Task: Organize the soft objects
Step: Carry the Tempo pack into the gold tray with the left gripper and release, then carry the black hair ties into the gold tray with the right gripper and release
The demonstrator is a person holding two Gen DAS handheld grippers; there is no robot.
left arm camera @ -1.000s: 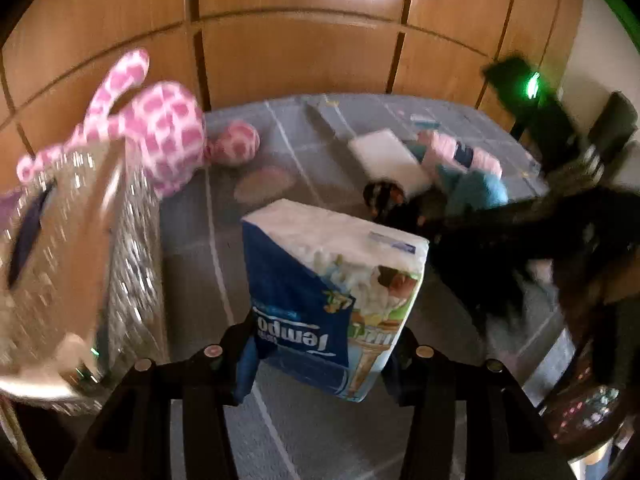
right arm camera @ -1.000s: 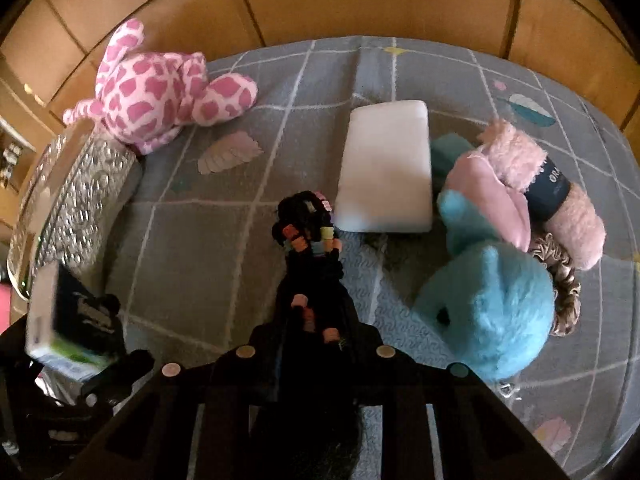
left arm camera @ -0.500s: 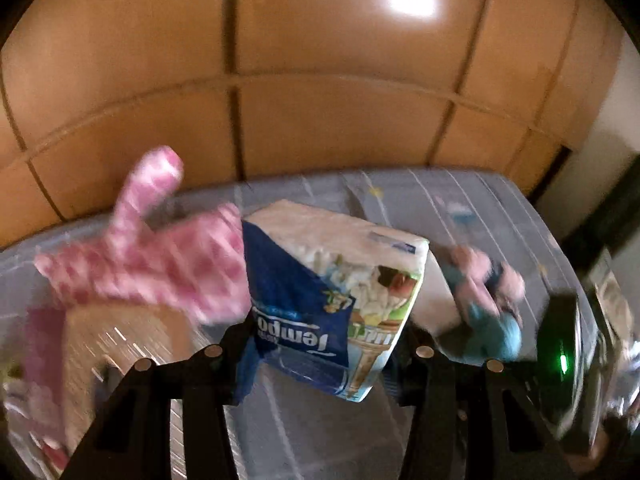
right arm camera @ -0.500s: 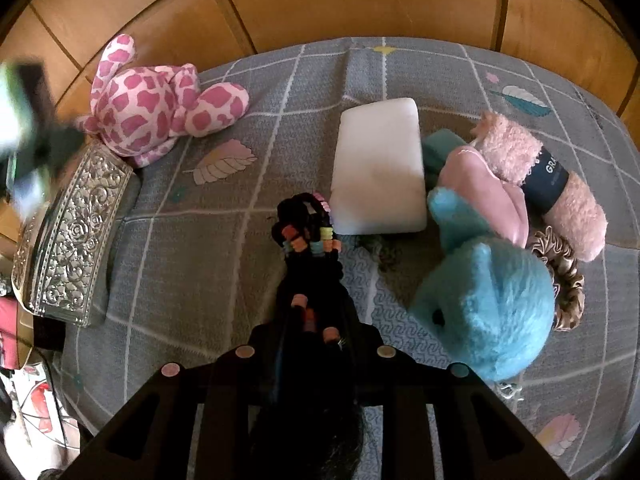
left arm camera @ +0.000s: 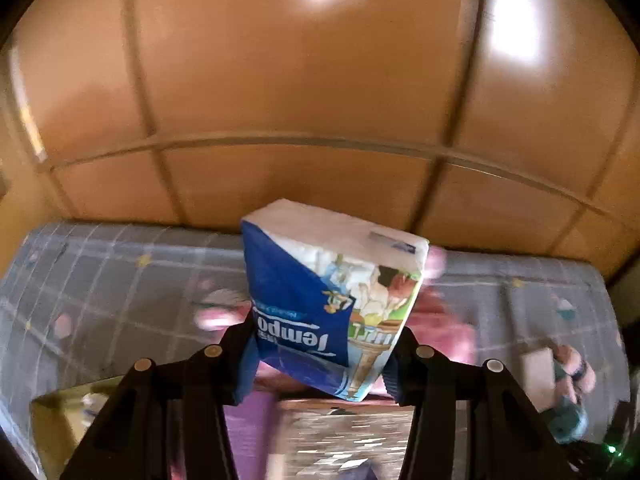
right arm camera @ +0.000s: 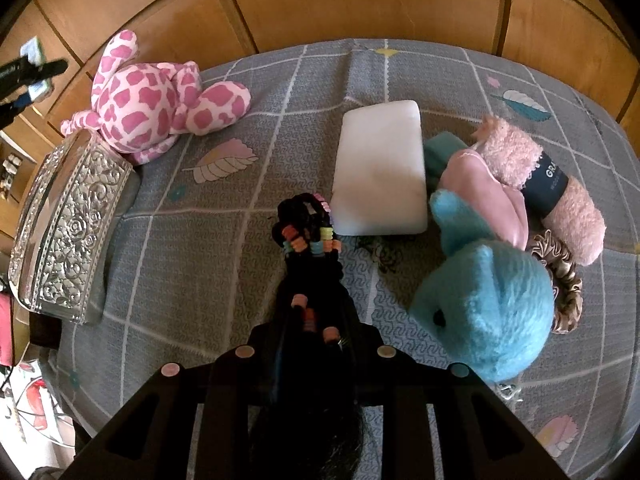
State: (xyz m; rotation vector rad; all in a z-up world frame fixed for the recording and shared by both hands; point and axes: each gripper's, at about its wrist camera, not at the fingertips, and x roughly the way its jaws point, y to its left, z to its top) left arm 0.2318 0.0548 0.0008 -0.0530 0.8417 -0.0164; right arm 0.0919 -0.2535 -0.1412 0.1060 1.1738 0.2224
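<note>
The surface was a bed with a grey cover (right arm camera: 248, 240) printed with white grid lines and little feathers, and wooden wall panels (right arm camera: 340, 0) ran behind it. The left gripper (left arm camera: 320, 344) was clenched on a Tempo tissue pack (left arm camera: 328, 300), held up mid-frame over the blurry bed. The right gripper (right arm camera: 312, 340) was clamped on a bundle of black hair ties (right arm camera: 308, 248) at lower centre. The pink spotted plush (right arm camera: 160, 100) sat upper left by an embossed silver box (right arm camera: 68, 224). A white foam block (right arm camera: 380, 168) lay centre, with a teal plush (right arm camera: 488, 308) to its right.
</note>
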